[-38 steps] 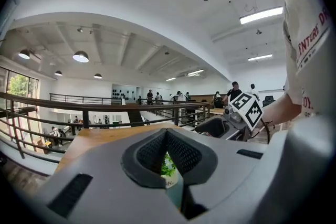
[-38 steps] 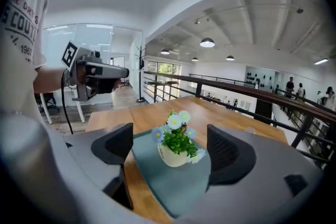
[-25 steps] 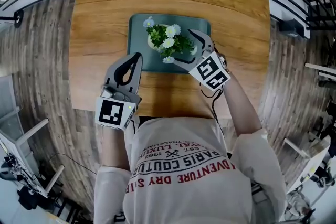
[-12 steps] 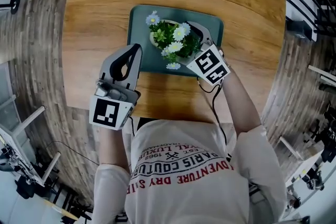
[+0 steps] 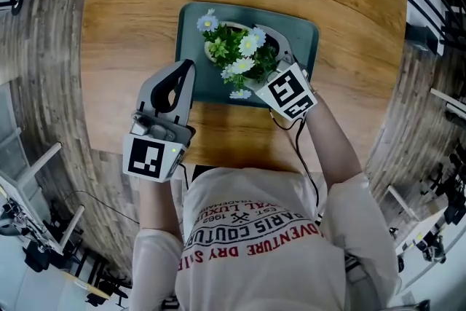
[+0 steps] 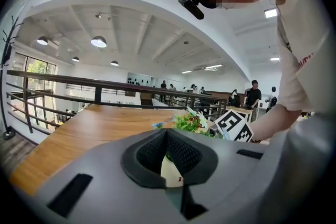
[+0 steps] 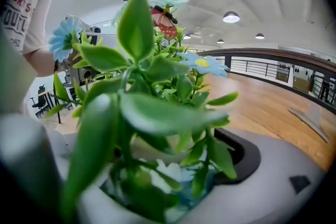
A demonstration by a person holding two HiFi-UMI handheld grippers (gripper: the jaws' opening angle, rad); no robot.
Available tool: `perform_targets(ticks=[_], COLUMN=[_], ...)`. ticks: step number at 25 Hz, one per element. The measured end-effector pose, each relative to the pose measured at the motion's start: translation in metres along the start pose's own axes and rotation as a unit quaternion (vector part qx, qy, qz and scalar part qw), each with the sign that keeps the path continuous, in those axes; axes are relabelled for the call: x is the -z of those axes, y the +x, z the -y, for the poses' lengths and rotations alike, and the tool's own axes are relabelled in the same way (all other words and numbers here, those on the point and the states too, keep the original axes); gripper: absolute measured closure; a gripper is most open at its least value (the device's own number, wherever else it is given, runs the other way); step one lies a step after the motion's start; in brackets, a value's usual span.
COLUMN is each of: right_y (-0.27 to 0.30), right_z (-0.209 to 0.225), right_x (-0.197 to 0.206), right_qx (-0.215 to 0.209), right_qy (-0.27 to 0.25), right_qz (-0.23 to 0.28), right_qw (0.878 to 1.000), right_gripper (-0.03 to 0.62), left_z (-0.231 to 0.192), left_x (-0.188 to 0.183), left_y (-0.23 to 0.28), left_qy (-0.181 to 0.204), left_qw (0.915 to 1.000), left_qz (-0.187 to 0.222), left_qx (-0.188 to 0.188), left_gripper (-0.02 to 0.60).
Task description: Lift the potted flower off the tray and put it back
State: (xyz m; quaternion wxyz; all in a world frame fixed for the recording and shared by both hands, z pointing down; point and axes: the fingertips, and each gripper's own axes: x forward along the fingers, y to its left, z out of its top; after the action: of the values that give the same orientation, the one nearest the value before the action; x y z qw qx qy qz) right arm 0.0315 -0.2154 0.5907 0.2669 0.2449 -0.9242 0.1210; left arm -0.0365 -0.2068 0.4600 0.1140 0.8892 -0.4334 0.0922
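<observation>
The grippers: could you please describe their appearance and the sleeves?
Left gripper and right gripper are grey, with white cubes bearing black square markers. A black cable leaves the right one, its jaws opening around the potted flower. Sleeves: short, white.

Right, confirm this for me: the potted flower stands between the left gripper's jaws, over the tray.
Wrong gripper: the potted flower stands between the jaws of the right gripper, which are opening, over the tray. The head view shows it; the left gripper is off to the side, shut.
</observation>
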Motion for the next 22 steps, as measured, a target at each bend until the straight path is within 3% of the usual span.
perform_targets(ticks=[10,18,22], right_y=[-0.008,-0.023,-0.042], right_z=[-0.001,-0.001,-0.009], right_x=[-0.004,-0.031,-0.057], right_qx=[0.005,0.057,0.09], right_qy=[0.013,0.02,0.025], right_qz=[0.019,0.052,0.074], right_qw=[1.0,0.997,0.993], right_gripper=[0.1,0.102,0.102], left_z=[0.002,-0.004,-0.007], left_x=[0.006,-0.01,-0.019], left_y=[-0.008,-0.02,-0.037], left_qy=[-0.016,0.017,0.021], left_qw=[0.9997,0.9996,0.9994], left_qz=[-0.017,0.013,0.005], left_qx=[-0.001,0.017,0.026], left_gripper=[0.569,0.569,0.569])
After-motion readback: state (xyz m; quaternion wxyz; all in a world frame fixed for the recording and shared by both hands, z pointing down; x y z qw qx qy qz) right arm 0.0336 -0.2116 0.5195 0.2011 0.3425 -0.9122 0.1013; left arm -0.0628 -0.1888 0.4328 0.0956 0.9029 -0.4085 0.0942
